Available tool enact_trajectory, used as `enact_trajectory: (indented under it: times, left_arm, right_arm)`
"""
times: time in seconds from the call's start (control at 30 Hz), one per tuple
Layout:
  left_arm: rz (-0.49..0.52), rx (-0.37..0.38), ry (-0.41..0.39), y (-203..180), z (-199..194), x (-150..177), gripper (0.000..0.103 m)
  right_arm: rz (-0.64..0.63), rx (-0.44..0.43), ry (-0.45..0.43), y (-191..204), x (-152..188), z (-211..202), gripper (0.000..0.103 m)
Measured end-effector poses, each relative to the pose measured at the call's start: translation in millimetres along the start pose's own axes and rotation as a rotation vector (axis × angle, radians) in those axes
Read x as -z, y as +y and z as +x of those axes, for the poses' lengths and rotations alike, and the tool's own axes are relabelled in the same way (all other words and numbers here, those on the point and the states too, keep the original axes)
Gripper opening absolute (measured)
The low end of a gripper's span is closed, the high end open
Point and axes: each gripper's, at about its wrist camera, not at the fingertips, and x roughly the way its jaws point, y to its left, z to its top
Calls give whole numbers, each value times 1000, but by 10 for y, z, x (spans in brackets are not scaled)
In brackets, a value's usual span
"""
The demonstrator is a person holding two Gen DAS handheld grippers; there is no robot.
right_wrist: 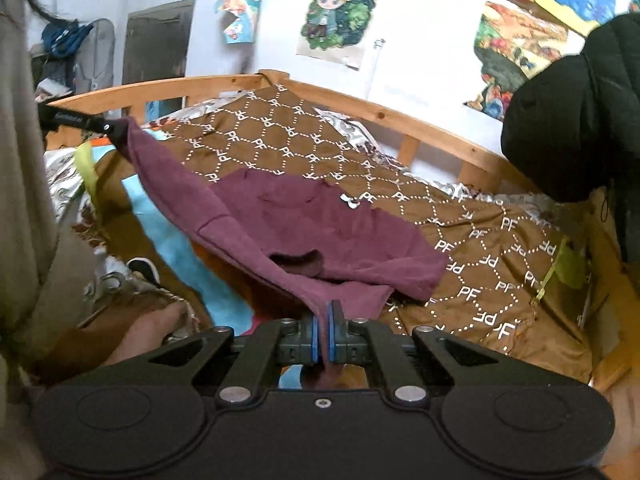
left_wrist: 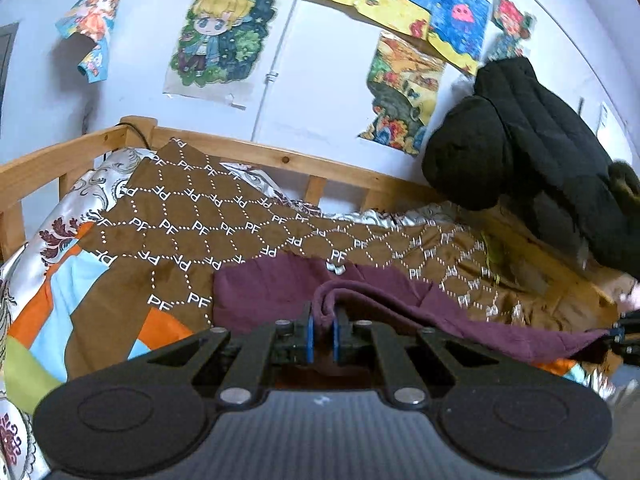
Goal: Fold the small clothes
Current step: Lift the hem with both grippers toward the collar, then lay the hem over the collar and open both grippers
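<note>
Garment count: one maroon garment (right_wrist: 320, 220), small, lying partly on one brown quilt (right_wrist: 460, 216) printed with white "PF" hexagons, on one wooden-railed bed (right_wrist: 420, 124). Two grippers hold it. The left gripper (left_wrist: 323, 326), blue-padded fingers (left_wrist: 309, 338) drawn together, is clamped on a bunched fold of the garment's near edge; in the right wrist view it appears at far left (right_wrist: 114, 130), pinching a raised corner. The right gripper (right_wrist: 322, 334), its blue pads likewise pressed together, grips the opposite near corner, with cloth hanging through between them. The held edge runs taut between the two grippers, lifted off the quilt; this is the garment's long axis, lying across the bed parallel to its near side. The rest drapes away toward the far rail. One black padded coat (left_wrist: 540, 132) hangs at right. Several coloured drawings (left_wrist: 224, 40) are on the wall.
</note>
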Motion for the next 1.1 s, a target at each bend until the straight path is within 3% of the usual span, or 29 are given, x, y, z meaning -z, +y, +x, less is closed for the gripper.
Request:
enact_trajectory:
  times: [0.23, 0.53, 0.67, 0.9, 1.1]
  left_arm:
    - [-99, -62, 78, 101, 671, -580, 9]
    - [29, -209, 188, 104, 1876, -1185, 9]
    - [36, -248, 235, 221, 2368, -1220, 9]
    - [57, -264, 298, 541, 3059, -1051, 9]
    - [52, -263, 369, 757, 3477, -834, 9]
  right_arm:
    - [-30, 50, -83, -304, -365, 475, 4]
    - [40, 80, -79, -1171, -878, 1635, 4]
    - [103, 62, -26, -1461, -979, 2238, 4]
    - [164, 64, 81, -1562, -940, 3161, 4]
    - [202, 68, 153, -1593, -794, 3665, 4]
